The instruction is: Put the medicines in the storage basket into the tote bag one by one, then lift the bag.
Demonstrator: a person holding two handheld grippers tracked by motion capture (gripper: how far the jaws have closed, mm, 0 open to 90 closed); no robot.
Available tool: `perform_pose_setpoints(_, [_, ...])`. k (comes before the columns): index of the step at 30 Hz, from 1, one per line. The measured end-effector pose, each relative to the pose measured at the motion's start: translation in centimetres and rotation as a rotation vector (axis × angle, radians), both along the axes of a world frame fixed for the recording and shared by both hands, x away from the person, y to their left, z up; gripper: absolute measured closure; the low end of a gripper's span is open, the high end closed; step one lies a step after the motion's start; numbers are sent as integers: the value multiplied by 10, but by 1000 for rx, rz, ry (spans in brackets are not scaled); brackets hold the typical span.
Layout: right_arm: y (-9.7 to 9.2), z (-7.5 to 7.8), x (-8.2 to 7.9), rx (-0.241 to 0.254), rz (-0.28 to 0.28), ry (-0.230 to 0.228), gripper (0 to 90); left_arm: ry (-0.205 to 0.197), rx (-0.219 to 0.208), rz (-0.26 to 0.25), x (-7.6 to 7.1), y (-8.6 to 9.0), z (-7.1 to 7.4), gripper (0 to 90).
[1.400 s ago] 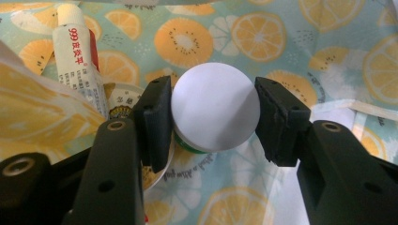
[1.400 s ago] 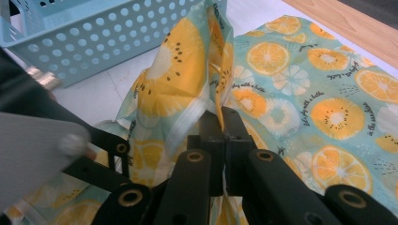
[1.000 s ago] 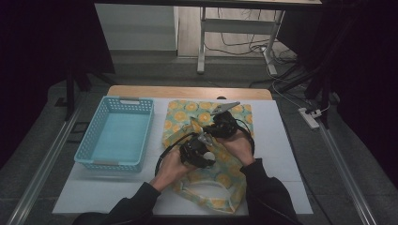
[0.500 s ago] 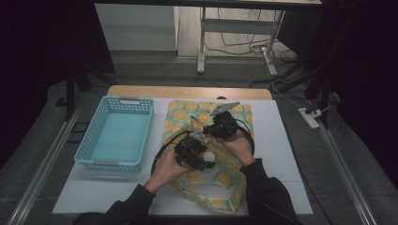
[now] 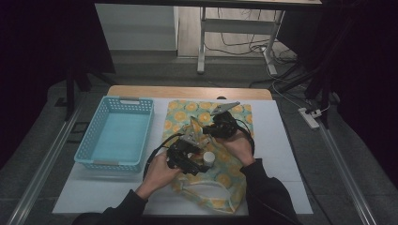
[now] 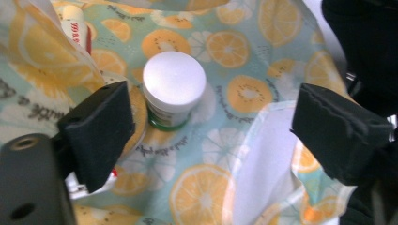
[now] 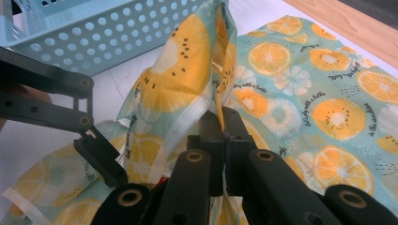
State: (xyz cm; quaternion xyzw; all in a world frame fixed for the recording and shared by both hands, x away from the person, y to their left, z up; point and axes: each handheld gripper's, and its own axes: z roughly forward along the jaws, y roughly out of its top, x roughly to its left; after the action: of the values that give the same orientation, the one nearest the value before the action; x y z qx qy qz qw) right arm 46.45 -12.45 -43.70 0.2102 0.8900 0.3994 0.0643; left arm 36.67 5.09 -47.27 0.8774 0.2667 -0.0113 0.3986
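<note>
Near the middle of the white table (image 5: 286,154), the left gripper (image 6: 202,126) stands with its jaws spread wide; they have just been opening. A small white-capped jar (image 6: 172,86) stands upright between and a little beyond the black pads (image 6: 101,126), which do not press on it. In the high view the jar (image 5: 208,158) sits on the fruit-print cloth bag (image 5: 220,180), just right of the left gripper (image 5: 187,157).

The right gripper (image 7: 220,124) has its jaws clamped together on a raised fold of the bag's (image 7: 187,79) fabric, holding that edge up from the table. From above, the right gripper (image 5: 220,126) is just beyond the left one, with the lifted cloth between them.

At the top left of the left gripper view, a tube with red print (image 6: 77,28) shows partly behind a fold of the bag. The pale inside of the cloth shows below and to the right of the jar, near the right pad.

A light-blue perforated basket (image 5: 117,136) stands at the left of the table, apart from the bag's left edge. The bag takes up the table's middle from the far edge to the near one. To its right there is bare table up to the right edge, and a narrower strip lies bare along the near edge at the left.
</note>
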Motion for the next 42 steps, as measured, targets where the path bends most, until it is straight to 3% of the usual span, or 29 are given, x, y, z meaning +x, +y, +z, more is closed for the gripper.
perform_pose_setpoints(6, [0, 0, 0, -2, 0, -2, 900, -8, -30, -33, -11, 4, -1, 45])
perform_pose_setpoints(11, [0, 2, -1, -2, 2, -10, 900, -24, -30, -37, -19, 4, -5, 0])
perform_pose_setpoints(15, [0, 2, -2, -2, 2, -10, 900, -10, -25, -36, -23, 3, -11, 0])
perform_pose_setpoints(20, [1, 2, -2, -4, 6, -12, 900, -4, 2, -46, -29, 1, -20, 0])
perform_pose_setpoints(33, [1, 3, -3, -2, 5, -11, 900, -25, 50, -12, -35, -6, -38, 0])
perform_pose_setpoints(42, [1, 1, -2, -7, 6, -9, 900, -55, 148, 18, -34, -16, -50, 0])
